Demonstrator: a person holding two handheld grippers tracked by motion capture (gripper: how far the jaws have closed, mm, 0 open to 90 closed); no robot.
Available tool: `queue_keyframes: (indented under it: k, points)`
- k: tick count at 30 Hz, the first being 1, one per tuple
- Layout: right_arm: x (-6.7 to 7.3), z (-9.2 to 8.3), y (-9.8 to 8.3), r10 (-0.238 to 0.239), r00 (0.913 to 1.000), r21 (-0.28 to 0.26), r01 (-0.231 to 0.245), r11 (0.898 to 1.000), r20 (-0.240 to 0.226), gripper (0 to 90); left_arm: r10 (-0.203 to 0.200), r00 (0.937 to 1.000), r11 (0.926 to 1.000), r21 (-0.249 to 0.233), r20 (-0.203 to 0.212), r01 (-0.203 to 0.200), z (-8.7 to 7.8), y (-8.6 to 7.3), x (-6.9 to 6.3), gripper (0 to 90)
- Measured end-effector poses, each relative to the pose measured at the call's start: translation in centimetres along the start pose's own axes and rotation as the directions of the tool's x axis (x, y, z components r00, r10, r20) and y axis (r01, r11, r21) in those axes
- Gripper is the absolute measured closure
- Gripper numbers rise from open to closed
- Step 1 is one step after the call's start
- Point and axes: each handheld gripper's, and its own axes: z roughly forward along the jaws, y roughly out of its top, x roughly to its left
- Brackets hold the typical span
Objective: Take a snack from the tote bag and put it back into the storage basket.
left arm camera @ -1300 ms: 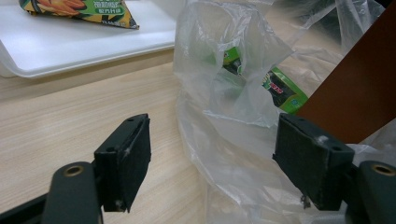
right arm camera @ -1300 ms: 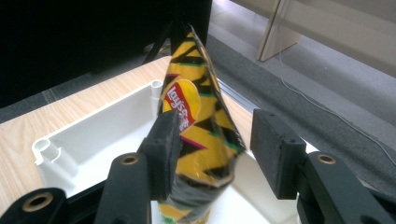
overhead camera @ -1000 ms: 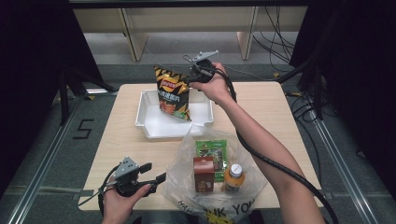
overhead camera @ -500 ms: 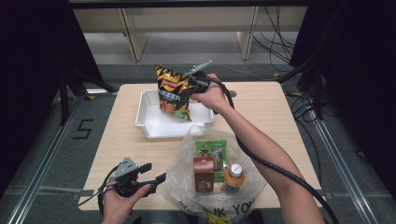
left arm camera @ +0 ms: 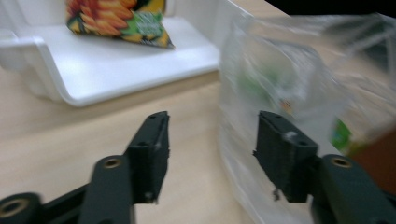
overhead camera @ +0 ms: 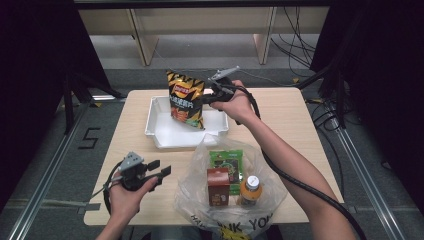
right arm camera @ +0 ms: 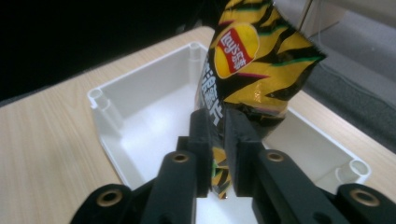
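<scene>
Yellow-black chip bag (right arm camera: 254, 70) upright in right tool (right arm camera: 218, 140), seemingly over tray (right arm camera: 140, 112).

The right arm reached forward across the table, forearm stretched out, its hand wrapped around the right gripper (overhead camera: 202, 101) held aloft; the jaws, which had just eased slightly apart, stood nearly together with both pads pressing on a chip bag (right arm camera: 243, 70). The left hand (overhead camera: 125, 192) stayed low at the near edge, left gripper (overhead camera: 161, 169) level, its jaws having just narrowed, apart with nothing gripped.
</scene>
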Motion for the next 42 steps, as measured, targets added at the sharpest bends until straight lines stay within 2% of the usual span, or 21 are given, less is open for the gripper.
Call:
queue_keyframes:
  k: [4, 6, 11, 12, 14, 17, 19, 20, 26, 27, 29, 30, 31, 32, 34, 35, 36, 37, 38, 39, 42]
  points:
    - [0.3, -2.8, -0.6, 0.015, 0.9998, -0.052, -0.014, 0.999, 0.012, 70.9, 0.027, 0.9994, 0.9996, -0.002, -0.024, -0.027, 2.5, 2.3, 1.6, 65.8]
    - [0.2, -4.3, -1.1, 0.002, 0.9998, -0.077, 0.0, 0.997, 0.021, 69.7, 0.025, 0.9994, 0.9997, 0.006, -0.024, -0.025, 4.0, 3.3, 2.2, 73.5]
    - [-0.4, -7.8, -3.2, 0.032, 0.9987, -0.127, -0.027, 0.992, 0.038, 69.7, 0.003, 0.9999, 0.9992, 0.039, -0.012, -0.003, 7.8, 5.0, 3.3, 88.2]
    - [-0.4, -8.5, -3.7, 0.04, 0.9977, -0.132, -0.033, 0.991, 0.054, 69.7, 0.017, 0.9997, 0.9985, 0.052, -0.018, -0.016, 8.7, 5.4, 3.4, 89.5]
    - [-0.5, -9.8, -4.6, 0.041, 0.9972, -0.145, -0.032, 0.989, 0.063, 69.7, 0.03, 0.9995, 0.9978, 0.06, -0.007, -0.03, 10.0, 5.9, 3.8, 89.7]
    - [-0.4, -11.8, -6.0, 0.06, 0.9946, -0.18, -0.044, 0.983, 0.085, 69.2, 0.048, 0.9981, 0.9948, 0.092, -0.039, -0.044, 11.7, 6.6, 4.4, 89.8]
    - [-0.4, -13.2, -7.2, 0.047, 0.9942, -0.197, -0.028, 0.98, 0.097, 68.3, 0.041, 0.9979, 0.9952, 0.091, -0.049, -0.036, 13.0, 7.1, 4.6, 89.8]
    - [-0.3, -13.6, -7.6, 0.064, 0.9927, -0.209, -0.042, 0.977, 0.102, 68.0, 0.06, 0.9969, 0.9922, 0.113, -0.052, -0.054, 13.6, 7.3, 4.8, 89.8]
    - [-0.1, -16.2, -10.3, 0.083, 0.9866, -0.233, -0.049, 0.971, 0.14, 66.9, 0.075, 0.9955, 0.9863, 0.152, -0.057, -0.066, 16.8, 7.9, 4.7, 89.8]
    - [-0.2, -16.5, -10.7, 0.074, 0.9867, -0.234, -0.039, 0.972, 0.145, 66.8, 0.102, 0.9932, 0.9796, 0.179, -0.055, -0.091, 17.1, 8.0, 4.8, 89.8]
    - [-0.2, -17.1, -11.4, 0.085, 0.9833, -0.234, -0.045, 0.971, 0.161, 66.6, 0.11, 0.992, 0.977, 0.19, -0.061, -0.097, 17.9, 8.0, 4.6, 89.8]
    - [-0.3, -17.3, -11.7, 0.083, 0.9801, -0.258, -0.034, 0.965, 0.18, 66.6, 0.113, 0.9917, 0.9757, 0.195, -0.06, -0.099, 18.3, 7.9, 4.6, 89.9]
    - [-0.3, -17.5, -11.9, 0.1, 0.9793, -0.249, -0.054, 0.967, 0.176, 66.6, 0.108, 0.9919, 0.976, 0.197, -0.067, -0.093, 18.6, 7.9, 4.6, 89.8]
    - [-0.4, -17.8, -12.3, 0.091, 0.9777, -0.245, -0.042, 0.969, 0.19, 66.4, 0.114, 0.9913, 0.9733, 0.207, -0.066, -0.098, 18.8, 7.9, 4.6, 89.8]
    - [-0.4, -17.9, -12.8, 0.117, 0.9751, -0.262, -0.065, 0.963, 0.188, 66.1, 0.12, 0.9901, 0.9704, 0.219, -0.073, -0.101, 19.2, 7.7, 4.5, 89.8]
    - [-0.5, -18.0, -13.1, 0.105, 0.9746, -0.252, -0.053, 0.966, 0.198, 66.0, 0.127, 0.9895, 0.9674, 0.229, -0.07, -0.108, 19.4, 7.8, 4.6, 89.9]
    - [-0.4, -18.0, -13.2, 0.12, 0.9745, -0.251, -0.07, 0.965, 0.19, 65.8, 0.119, 0.9893, 0.9703, 0.222, -0.085, -0.097, 19.6, 7.7, 4.6, 89.8]
    - [-0.6, -18.1, -13.4, 0.108, 0.9724, -0.252, -0.054, 0.966, 0.207, 65.7, 0.126, 0.9882, 0.9669, 0.233, -0.086, -0.103, 19.6, 7.8, 4.6, 89.8]
    - [-0.6, -18.3, -13.5, 0.108, 0.9757, -0.254, -0.057, 0.966, 0.191, 65.7, 0.118, 0.989, 0.9693, 0.227, -0.09, -0.095, 19.8, 7.9, 4.6, 89.8]
    - [-0.7, -18.4, -13.5, 0.12, 0.9715, -0.257, -0.065, 0.964, 0.204, 65.6, 0.122, 0.9885, 0.9686, 0.228, -0.09, -0.098, 19.8, 7.9, 4.7, 89.8]
    - [-0.9, -18.8, -13.8, 0.116, 0.9707, -0.25, -0.061, 0.966, 0.21, 65.7, 0.123, 0.9862, 0.9704, 0.222, -0.111, -0.096, 20.1, 8.1, 4.6, 89.8]
